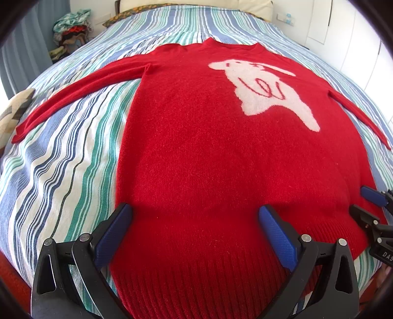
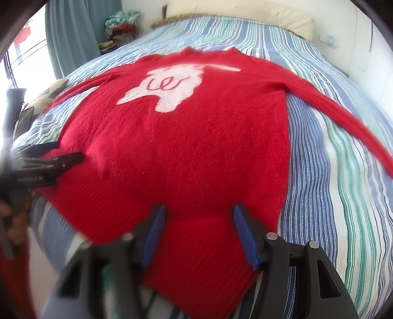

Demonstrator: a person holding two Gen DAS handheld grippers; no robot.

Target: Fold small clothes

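Observation:
A red knit sweater [image 1: 196,147] with a white dog motif [image 1: 265,90] lies flat, face up, on the striped bed, both sleeves spread out. My left gripper [image 1: 195,213] is open over the ribbed hem near its left corner, jaws wide apart with the hem between them. My right gripper [image 2: 200,212] is open over the hem near its right corner; it also shows in the left wrist view [image 1: 363,203]. The sweater fills the right wrist view [image 2: 184,147], where the left gripper [image 2: 63,151] shows at the left edge.
The striped bedspread [image 1: 61,171] covers the bed. A patterned cushion [image 1: 14,112] lies at the left edge. A pile of clothes [image 1: 71,29] sits beyond the bed by a curtain. Pillows [image 2: 233,14] are at the head. White cupboards stand at the right.

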